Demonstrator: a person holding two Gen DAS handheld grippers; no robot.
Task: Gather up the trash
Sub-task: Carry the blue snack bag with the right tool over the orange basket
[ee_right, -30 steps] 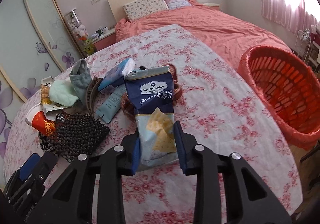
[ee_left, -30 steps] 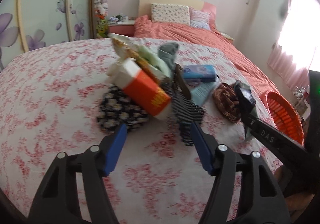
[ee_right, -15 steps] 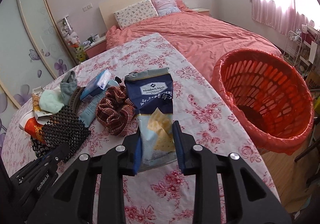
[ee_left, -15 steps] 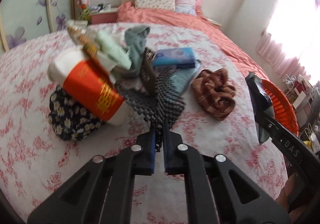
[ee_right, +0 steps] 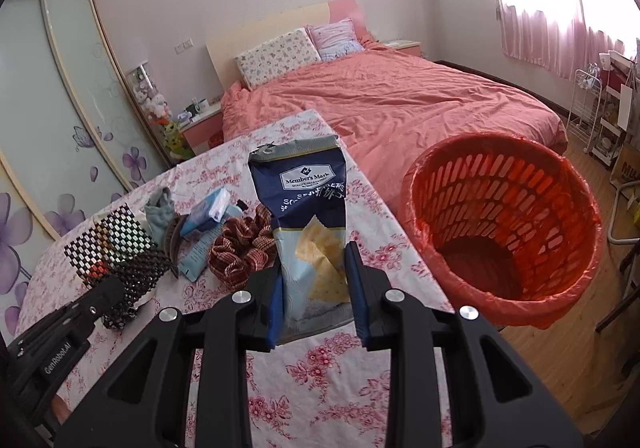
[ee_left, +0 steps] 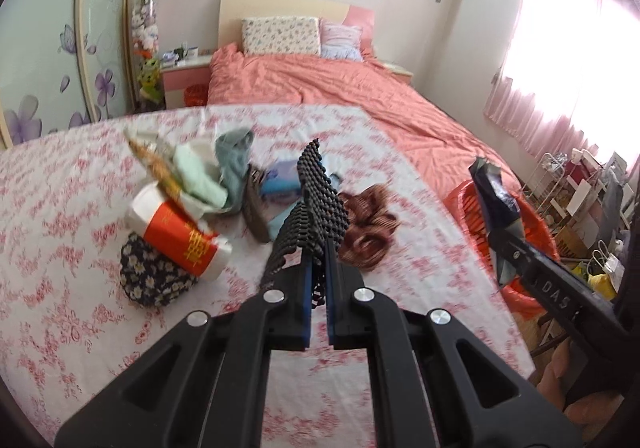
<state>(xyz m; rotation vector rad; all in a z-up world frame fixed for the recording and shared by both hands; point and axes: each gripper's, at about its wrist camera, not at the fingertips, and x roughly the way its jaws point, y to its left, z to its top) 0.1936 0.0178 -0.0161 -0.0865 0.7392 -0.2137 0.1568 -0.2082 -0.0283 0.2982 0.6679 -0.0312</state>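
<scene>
The red basket (ee_right: 504,232) waits beside the table (ee_right: 384,232) — right gripper (ee_right: 314,298) pinching the cracker bag (ee_right: 306,224), left gripper (ee_left: 317,290) clamped on black mesh (ee_left: 316,204) — next, carry both over the rim and release.

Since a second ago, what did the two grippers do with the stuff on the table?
The left hand-held gripper was open above the table, then closed on the black mesh mat and lifted it off the pile. The right hand-held gripper kept its hold on the cracker bag and carried it up, closer to the orange basket. The scrunchie, socks and red-labelled cup stayed where they were.
</scene>
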